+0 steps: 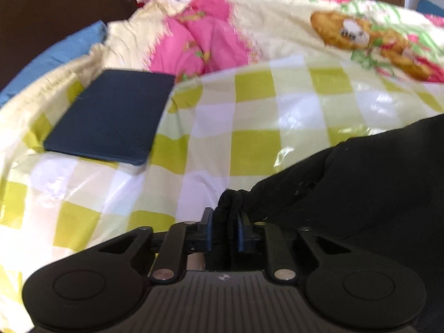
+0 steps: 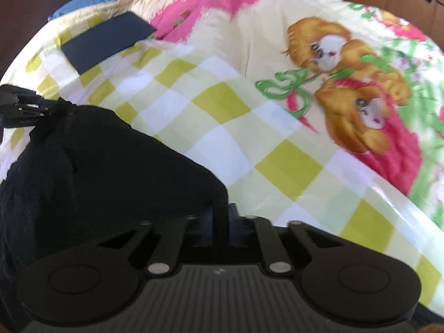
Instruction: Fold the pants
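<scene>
I see black pants [image 2: 105, 166] of soft, matte fabric, bunched and partly lifted off the bed: one gathered corner rises at my left, another edge at my right.

Dark flat case [image 1: 111, 115] on green-checked plastic sheet [image 1: 249, 127]; cartoon-print quilt [image 2: 347, 63], blue pillow [image 1: 58, 55] behind.

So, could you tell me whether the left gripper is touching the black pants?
Touching. The left wrist view shows the left gripper shut on a bunched edge of the black pants, fabric pinched between both pads.
</scene>
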Demonstrator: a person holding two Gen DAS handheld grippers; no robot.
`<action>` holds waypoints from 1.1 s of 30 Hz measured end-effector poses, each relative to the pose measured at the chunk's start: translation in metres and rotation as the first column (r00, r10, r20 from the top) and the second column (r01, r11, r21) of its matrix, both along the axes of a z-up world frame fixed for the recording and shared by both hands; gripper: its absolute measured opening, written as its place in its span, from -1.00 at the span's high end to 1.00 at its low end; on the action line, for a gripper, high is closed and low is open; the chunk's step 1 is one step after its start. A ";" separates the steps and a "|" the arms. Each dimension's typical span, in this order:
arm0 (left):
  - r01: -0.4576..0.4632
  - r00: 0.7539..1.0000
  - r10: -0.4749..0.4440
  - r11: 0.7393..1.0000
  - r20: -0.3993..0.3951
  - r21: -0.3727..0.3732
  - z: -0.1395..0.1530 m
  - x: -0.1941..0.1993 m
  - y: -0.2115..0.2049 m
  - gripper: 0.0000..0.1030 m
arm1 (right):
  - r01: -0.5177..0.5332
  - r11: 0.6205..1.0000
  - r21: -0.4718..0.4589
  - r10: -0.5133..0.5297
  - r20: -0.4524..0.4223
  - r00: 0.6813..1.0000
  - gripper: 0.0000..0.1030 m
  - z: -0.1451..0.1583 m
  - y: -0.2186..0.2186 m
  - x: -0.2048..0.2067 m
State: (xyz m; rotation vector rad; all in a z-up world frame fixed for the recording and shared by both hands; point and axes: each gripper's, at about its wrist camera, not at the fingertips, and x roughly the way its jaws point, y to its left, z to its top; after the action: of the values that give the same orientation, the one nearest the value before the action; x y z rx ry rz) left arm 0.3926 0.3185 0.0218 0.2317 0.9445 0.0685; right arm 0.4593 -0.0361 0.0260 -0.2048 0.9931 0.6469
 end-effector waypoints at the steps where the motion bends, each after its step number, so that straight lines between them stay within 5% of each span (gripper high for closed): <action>1: 0.004 1.000 -0.004 1.000 0.023 0.002 0.006 -0.007 -0.002 0.46 | -0.001 1.000 0.006 0.001 0.021 1.000 0.89 0.008 -0.003 -0.010; 5: 0.030 0.992 -0.028 0.999 0.125 -0.011 0.042 -0.056 -0.011 0.49 | -0.023 1.000 0.018 0.021 0.108 0.994 0.90 0.046 -0.013 -0.069; 11: 0.089 0.972 -0.075 0.995 0.224 -0.050 0.071 -0.181 -0.029 0.50 | -0.077 0.997 0.032 0.070 0.173 0.982 0.90 0.086 -0.027 -0.218; 18: 0.011 0.987 0.005 0.995 0.162 -0.097 0.024 -0.293 -0.020 0.50 | -0.121 0.992 -0.034 0.121 -0.004 0.993 0.96 0.018 0.004 -0.350; 23: -0.047 0.985 0.066 0.992 0.159 -0.119 0.004 -0.321 -0.011 0.60 | -0.153 0.981 -0.121 0.168 0.125 0.978 0.82 0.013 0.032 -0.375; 26: -0.031 0.979 0.051 0.995 0.199 -0.099 0.012 -0.320 -0.012 0.60 | -0.190 0.952 -0.241 0.255 0.278 0.926 0.32 0.014 0.057 -0.378; 28: 0.000 0.979 0.018 0.997 0.205 -0.083 0.015 -0.322 -0.015 0.58 | -0.236 0.933 -0.271 0.319 0.323 0.891 0.21 0.010 0.073 -0.371; 33: 0.102 0.974 -0.097 0.995 0.204 -0.012 0.014 -0.340 -0.030 0.15 | -0.283 0.915 -0.288 0.372 0.331 0.867 0.16 -0.003 0.104 -0.348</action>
State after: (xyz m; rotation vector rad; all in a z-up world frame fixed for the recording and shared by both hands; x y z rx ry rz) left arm 0.0530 0.2880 0.0360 0.2465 0.7290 -0.0106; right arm 0.1113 0.0676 0.0229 -0.6958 0.6552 0.7669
